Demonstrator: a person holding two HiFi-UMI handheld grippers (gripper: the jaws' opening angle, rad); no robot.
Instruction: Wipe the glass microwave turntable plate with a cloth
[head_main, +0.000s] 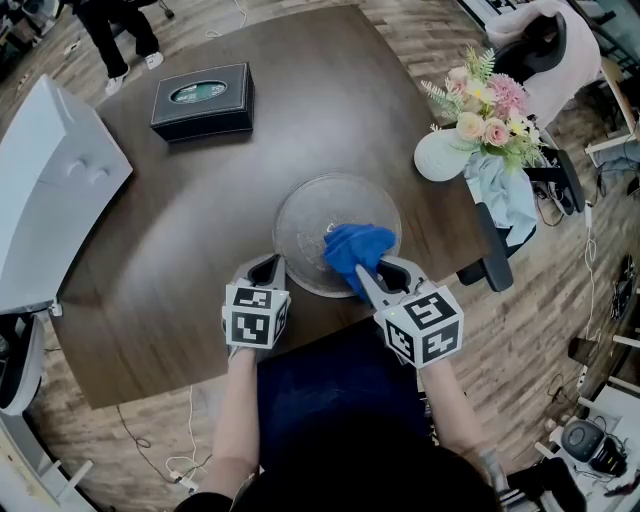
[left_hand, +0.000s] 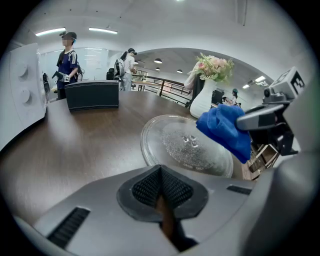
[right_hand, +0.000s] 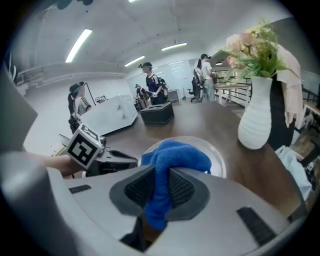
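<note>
The glass turntable plate (head_main: 300, 205) lies flat on the dark wooden table (head_main: 180, 260), toward its near edge and a little right of the middle, straight ahead of the person holding the tools. The right gripper (head_main: 362, 280) reaches in from the near right, its jaws pinched tight on a bunched blue cloth (head_main: 355, 248). The cloth sits over the near-right part of the plate, though I cannot tell whether it presses on the glass. The left gripper (head_main: 268, 265) rests at the plate's near-left rim, just beside the glass. Its jaws are closed together with nothing between them, and only table shows behind the pads. At the far left of the table stands a black tissue box (head_main: 203, 100), well apart from the plate. On the right edge is a white vase (head_main: 440, 158) of pink and cream flowers (head_main: 490, 112). A white appliance (head_main: 50, 190) stands off the table's left side. People stand in the room beyond the far end of the table.
</note>
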